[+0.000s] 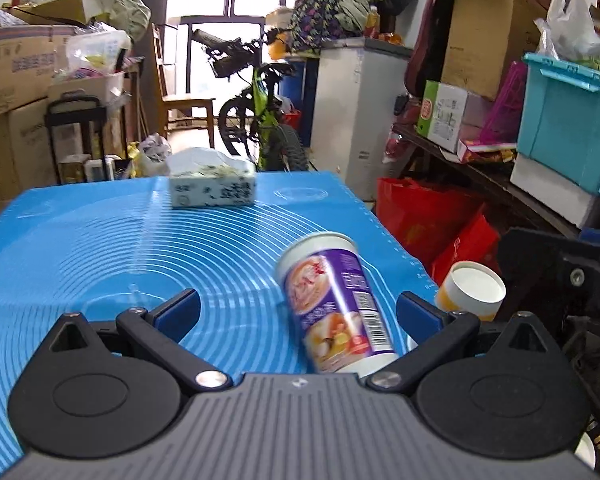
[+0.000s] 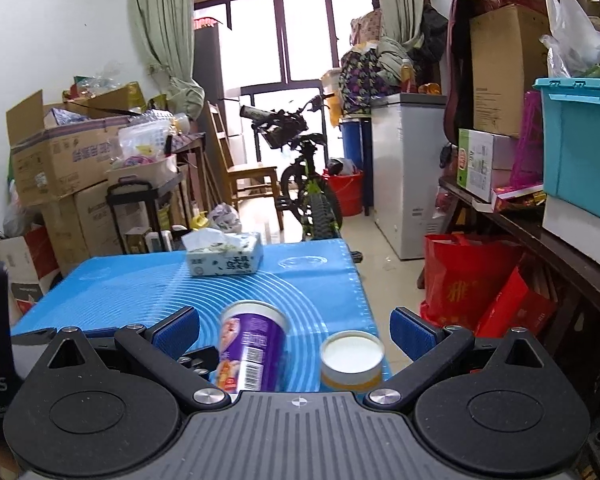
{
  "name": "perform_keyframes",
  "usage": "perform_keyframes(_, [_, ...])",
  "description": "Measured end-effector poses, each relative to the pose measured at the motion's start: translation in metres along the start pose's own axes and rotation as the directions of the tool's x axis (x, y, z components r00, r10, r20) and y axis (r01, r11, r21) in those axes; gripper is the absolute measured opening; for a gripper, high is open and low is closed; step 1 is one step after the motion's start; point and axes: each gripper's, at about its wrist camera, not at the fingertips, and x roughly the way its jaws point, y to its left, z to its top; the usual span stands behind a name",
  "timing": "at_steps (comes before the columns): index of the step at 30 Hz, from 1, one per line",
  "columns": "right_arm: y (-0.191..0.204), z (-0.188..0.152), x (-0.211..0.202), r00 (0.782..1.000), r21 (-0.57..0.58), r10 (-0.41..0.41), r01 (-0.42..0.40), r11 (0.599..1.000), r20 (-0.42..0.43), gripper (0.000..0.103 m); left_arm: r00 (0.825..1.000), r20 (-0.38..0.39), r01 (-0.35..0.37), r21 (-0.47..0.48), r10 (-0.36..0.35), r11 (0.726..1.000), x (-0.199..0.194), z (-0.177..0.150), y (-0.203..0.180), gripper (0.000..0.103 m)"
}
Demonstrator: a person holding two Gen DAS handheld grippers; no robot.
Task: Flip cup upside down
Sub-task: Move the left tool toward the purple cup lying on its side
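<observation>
A purple and white printed cup (image 1: 334,300) stands on the blue mat (image 1: 100,240), wide end up, between my left gripper's open fingers and nearer the right one. My left gripper (image 1: 298,314) is open and holds nothing. A short yellow and white cup (image 1: 470,290) stands base up at the mat's right edge. In the right wrist view the purple cup (image 2: 252,344) and the short cup (image 2: 352,360) both sit between the open fingers of my right gripper (image 2: 294,330), which holds nothing.
A tissue box (image 1: 212,188) sits at the far side of the mat (image 2: 140,280). Red bags (image 2: 468,284) and a loaded shelf (image 2: 540,216) stand to the right. A bicycle (image 2: 304,168), a chair and cardboard boxes stand beyond the table.
</observation>
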Motion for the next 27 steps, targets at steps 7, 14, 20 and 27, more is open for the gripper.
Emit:
perform_keyframes(7, [-0.007,-0.003,0.013,1.0,0.013,-0.013,0.013,1.0,-0.008,0.103,0.998,-0.064,0.023,-0.014,-0.024,1.0,0.028,-0.006,-0.016,0.102])
perform_keyframes(14, [-0.008,-0.008,0.018,1.0,0.017,-0.01,0.01,1.0,-0.018,0.103,0.99,-0.11,0.087,-0.051,-0.092,0.995,0.041,-0.008,-0.013,0.059])
perform_keyframes(20, [-0.008,-0.009,0.018,1.0,0.018,-0.015,0.016,1.0,-0.022,0.103,0.993,-0.098,0.059,-0.022,-0.061,0.998,0.034,-0.009,-0.014,0.055])
perform_keyframes(27, [-0.001,-0.005,0.011,1.0,0.008,-0.013,0.014,1.0,-0.021,0.103,0.995,-0.062,0.074,0.006,-0.074,0.997,0.005,-0.007,-0.003,0.001])
